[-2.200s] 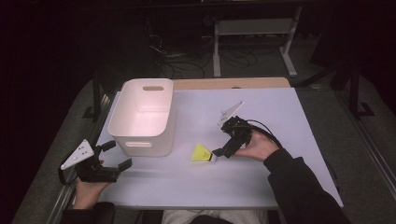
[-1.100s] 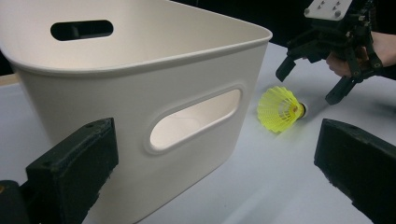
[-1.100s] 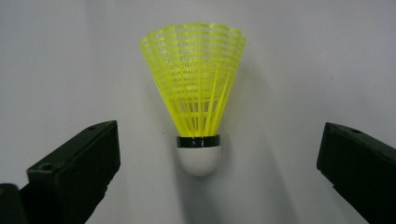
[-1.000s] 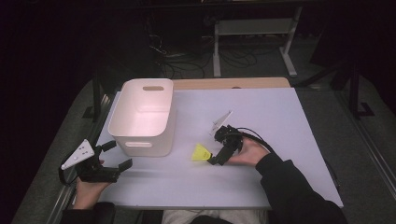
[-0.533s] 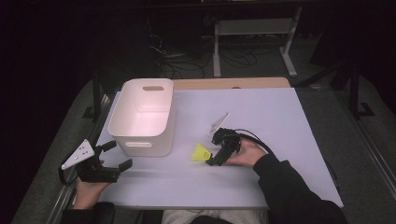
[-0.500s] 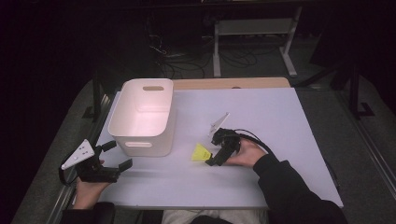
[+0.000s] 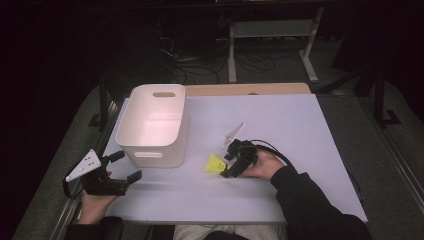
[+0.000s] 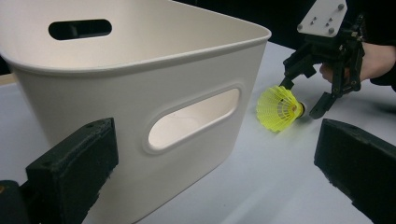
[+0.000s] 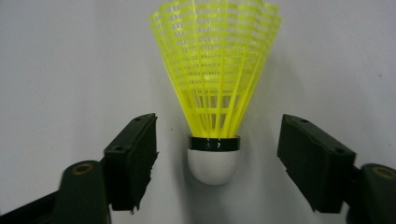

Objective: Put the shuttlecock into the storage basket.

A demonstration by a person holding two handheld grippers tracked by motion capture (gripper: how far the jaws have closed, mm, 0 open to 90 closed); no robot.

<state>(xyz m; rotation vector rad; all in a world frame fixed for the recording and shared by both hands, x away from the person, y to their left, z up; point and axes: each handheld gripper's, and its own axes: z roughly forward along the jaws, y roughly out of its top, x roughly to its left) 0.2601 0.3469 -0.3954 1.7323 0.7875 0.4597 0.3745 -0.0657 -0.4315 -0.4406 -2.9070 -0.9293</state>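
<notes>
1. Since the yellow shuttlecock (image 9: 215, 88) lies on its side on the white table (image 7: 300, 120), just beside the white bin (image 7: 155, 125), my right gripper (image 9: 217, 158) straddles its cork, jaws wide apart, gripping nothing.
2. I judge it feather-light, its plastic skirt springy and easily crushed.
3. I'd pinch the firm white cork (image 9: 213, 164), gently, as it may roll.
4. My left gripper (image 7: 120, 167) waits open and empty.

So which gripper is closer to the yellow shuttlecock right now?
The right gripper. Its open jaws sit either side of the shuttlecock, level with the white cork, not touching. The left gripper is far off by the table's near left edge, beyond the white bin.
</notes>
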